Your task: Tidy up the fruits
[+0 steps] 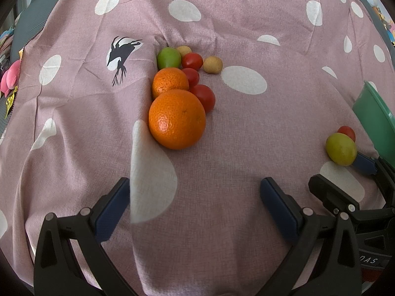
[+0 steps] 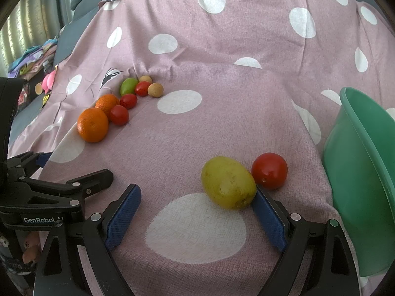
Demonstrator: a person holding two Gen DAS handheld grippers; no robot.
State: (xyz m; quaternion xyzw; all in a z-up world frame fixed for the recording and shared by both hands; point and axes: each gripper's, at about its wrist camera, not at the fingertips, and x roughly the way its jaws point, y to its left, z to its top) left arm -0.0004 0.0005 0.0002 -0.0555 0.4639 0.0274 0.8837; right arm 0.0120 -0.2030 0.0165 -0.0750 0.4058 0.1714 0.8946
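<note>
Fruit lies in two lots on the spotted cloth. The right gripper is spread wide and holds nothing; its right finger touches the yellow-green fruit, which sits just ahead of the tips, not between them. A tomato rests against that fruit on the side nearer the green basin. The left gripper is also wide open and empty, short of the near orange; the other fruit trails away behind it, well apart from the basin. The risk, I'd judge: closing now would nudge the round fruit away rather than catch it.
</note>
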